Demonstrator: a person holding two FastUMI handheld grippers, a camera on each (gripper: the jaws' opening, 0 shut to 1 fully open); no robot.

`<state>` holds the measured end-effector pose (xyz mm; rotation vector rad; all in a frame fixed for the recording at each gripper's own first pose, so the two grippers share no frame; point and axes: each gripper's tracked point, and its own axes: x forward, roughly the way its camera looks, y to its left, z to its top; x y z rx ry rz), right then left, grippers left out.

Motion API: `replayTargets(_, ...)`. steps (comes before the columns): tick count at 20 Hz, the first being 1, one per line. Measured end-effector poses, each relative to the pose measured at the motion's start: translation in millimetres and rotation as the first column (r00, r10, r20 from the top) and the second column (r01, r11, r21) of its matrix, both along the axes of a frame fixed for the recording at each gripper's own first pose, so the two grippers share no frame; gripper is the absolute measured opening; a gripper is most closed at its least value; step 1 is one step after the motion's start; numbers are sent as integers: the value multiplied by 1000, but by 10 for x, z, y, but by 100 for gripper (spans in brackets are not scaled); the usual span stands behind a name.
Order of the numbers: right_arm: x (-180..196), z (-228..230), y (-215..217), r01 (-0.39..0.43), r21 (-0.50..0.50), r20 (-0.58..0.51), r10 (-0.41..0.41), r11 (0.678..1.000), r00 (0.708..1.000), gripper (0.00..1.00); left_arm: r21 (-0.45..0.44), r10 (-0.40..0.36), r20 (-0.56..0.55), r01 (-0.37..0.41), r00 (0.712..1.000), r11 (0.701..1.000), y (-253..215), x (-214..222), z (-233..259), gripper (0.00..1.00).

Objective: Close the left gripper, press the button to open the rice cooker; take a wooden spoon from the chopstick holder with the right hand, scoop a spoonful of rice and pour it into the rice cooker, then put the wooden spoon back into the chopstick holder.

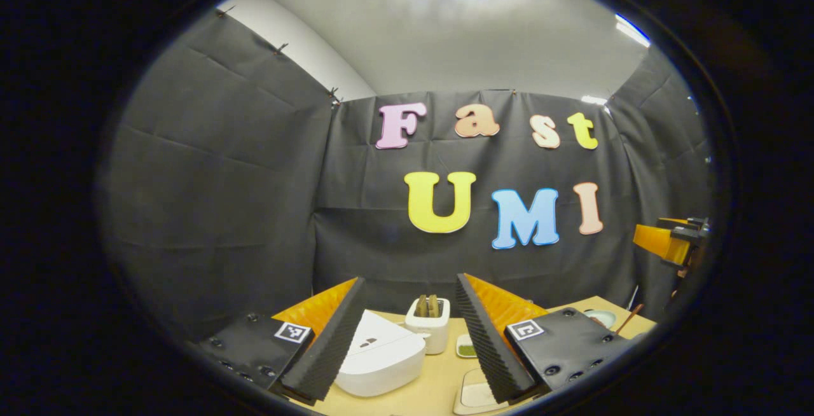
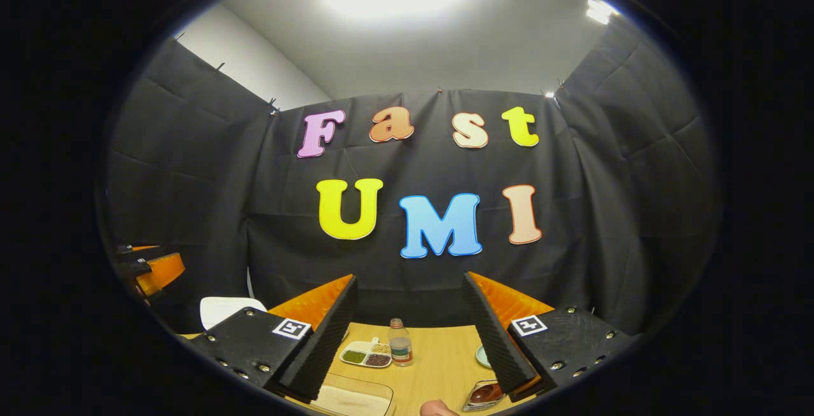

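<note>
In the left gripper view my left gripper [image 1: 410,280] is open, high above the table and level. Framed between its fingers below are the white rice cooker [image 1: 379,357], lid down, and behind it the white chopstick holder [image 1: 428,327] with wooden handles [image 1: 427,305] sticking up. My right gripper [image 2: 410,278] is open as well, holding nothing, above a divided dish of grains [image 2: 365,353] and a small bottle [image 2: 399,343]. Each gripper shows at the edge of the other's view: the right one [image 1: 674,241], the left one [image 2: 149,270].
A small green-filled dish [image 1: 466,347] and a pale tray [image 1: 474,394] lie right of the cooker. A bowl [image 1: 601,318] with a thin stick sits far right. A flat board [image 2: 351,398], a small plate [image 2: 481,356], a shiny brown-filled dish [image 2: 486,394] and a fingertip [image 2: 435,409] lie near the wooden table's [image 2: 439,365] front.
</note>
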<state>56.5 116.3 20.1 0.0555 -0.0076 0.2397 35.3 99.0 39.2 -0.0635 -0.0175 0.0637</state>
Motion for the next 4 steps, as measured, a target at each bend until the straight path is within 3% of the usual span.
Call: replayTargets(4, 27, 70, 18, 27, -7, 19, -27, 1000, 999, 98, -10, -19, 7, 19, 1000, 1000, 5, 14, 19, 96)
